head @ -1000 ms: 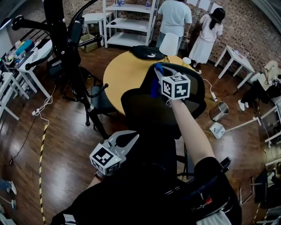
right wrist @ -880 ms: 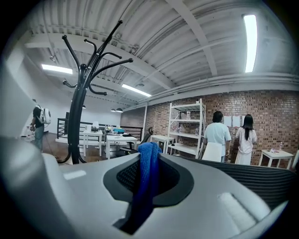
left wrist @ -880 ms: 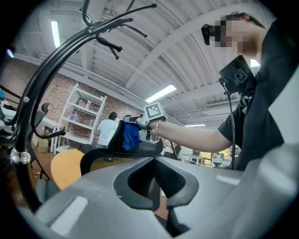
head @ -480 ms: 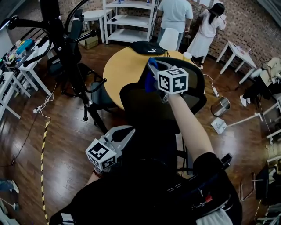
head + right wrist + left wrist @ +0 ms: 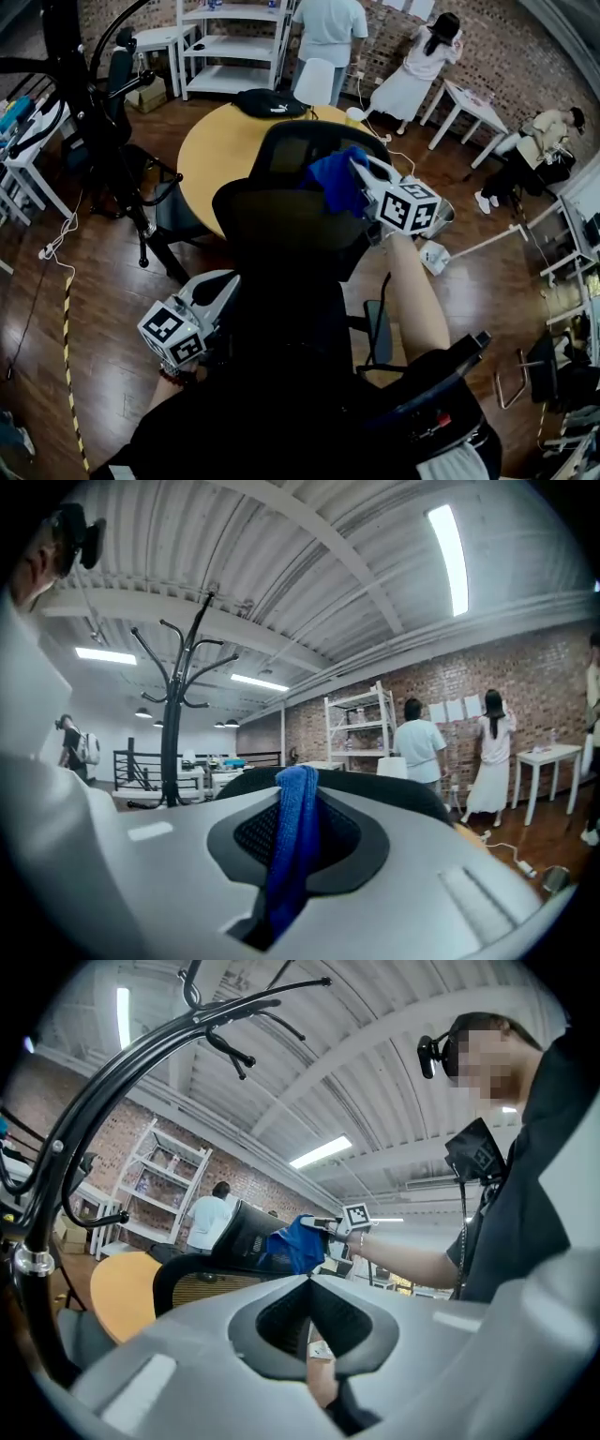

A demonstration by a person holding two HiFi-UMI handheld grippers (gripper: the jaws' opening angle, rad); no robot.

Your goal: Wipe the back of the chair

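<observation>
Black bag (image 5: 270, 101) on round table (image 5: 208, 155)

A: Free room?
B: Bare floor (image 5: 103, 309) at lower left, beside the left gripper (image 5: 225, 281). More floor at centre right, past the armrest (image 5: 375, 330).
A: Blockers?
B: Chair back (image 5: 281, 225) fills the centre, round table (image 5: 211, 141) close behind it. Coat rack (image 5: 89, 103) and second chair (image 5: 173, 211) at upper left. Right gripper (image 5: 358, 169) with blue cloth (image 5: 334, 184) crowds the chair back's top right.
</observation>
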